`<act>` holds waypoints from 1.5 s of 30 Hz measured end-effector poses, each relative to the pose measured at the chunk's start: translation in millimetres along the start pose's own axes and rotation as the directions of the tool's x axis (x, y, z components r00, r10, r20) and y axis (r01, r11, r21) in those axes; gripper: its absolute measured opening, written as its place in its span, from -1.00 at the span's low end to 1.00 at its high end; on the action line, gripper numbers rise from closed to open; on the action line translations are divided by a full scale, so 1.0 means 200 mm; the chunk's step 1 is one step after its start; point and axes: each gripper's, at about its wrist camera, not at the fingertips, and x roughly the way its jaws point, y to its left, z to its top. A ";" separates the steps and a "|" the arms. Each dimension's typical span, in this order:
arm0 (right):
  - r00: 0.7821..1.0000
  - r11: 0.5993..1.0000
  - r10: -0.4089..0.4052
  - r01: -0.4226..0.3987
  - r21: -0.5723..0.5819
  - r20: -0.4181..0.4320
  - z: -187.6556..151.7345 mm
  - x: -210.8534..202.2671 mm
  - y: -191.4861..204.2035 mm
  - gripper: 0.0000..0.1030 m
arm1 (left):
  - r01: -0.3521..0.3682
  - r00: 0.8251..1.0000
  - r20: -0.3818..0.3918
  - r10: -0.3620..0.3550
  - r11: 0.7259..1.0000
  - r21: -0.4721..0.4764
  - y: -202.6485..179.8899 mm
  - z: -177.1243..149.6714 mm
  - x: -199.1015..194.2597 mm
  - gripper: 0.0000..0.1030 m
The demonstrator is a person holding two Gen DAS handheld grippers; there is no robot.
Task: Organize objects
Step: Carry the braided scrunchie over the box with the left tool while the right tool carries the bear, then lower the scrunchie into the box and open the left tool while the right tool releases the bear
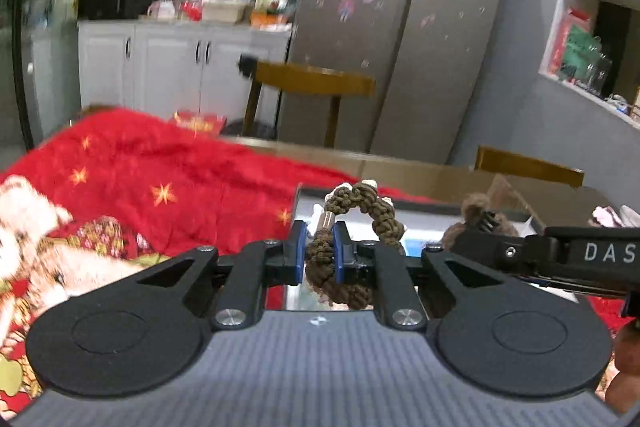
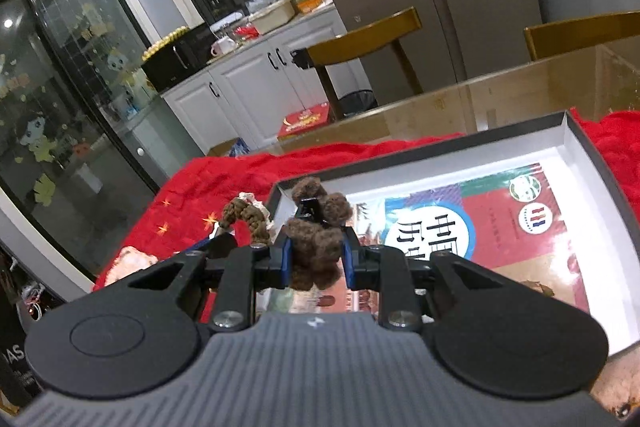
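Note:
My left gripper (image 1: 321,241) is shut on a brown braided cord bracelet (image 1: 352,219) with a metal clasp, held above the near left corner of a shallow open box (image 2: 576,135). The bracelet also shows in the right wrist view (image 2: 248,217). My right gripper (image 2: 316,255) is shut on a fuzzy brown plush clip (image 2: 316,243), held over the box's left end; the plush also shows in the left wrist view (image 1: 476,207). The box has dark outer walls, a white inside and a colourful printed sheet (image 2: 472,227) on its floor.
A red cloth with gold stars (image 1: 160,167) covers the glass table (image 2: 520,87) under the box. Wooden chairs (image 2: 360,39) stand behind the table. A white cabinet with clutter (image 1: 180,55) and a steel fridge (image 1: 400,27) are further back.

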 end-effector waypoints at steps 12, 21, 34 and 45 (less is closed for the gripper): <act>0.999 0.998 -0.034 0.034 -0.048 -0.013 -0.05 0.11 -0.04 -0.46 | -0.005 0.999 -0.050 0.007 0.999 0.040 0.00 -0.10 0.12 -0.67; 0.998 0.997 -0.051 0.049 -0.067 -0.041 -0.06 0.15 -0.05 -0.45 | -0.006 0.996 -0.087 0.012 0.998 0.064 -0.02 -0.14 0.17 -0.67; 0.995 0.996 -0.065 0.060 -0.063 -0.080 -0.08 0.19 -0.07 -0.45 | -0.041 0.991 -0.126 0.050 0.996 0.075 0.00 -0.16 0.22 -0.67; 0.993 0.997 -0.064 0.060 -0.049 -0.098 -0.08 0.21 -0.08 -0.44 | -0.039 0.993 -0.109 0.051 0.993 0.112 -0.03 -0.16 0.21 -0.57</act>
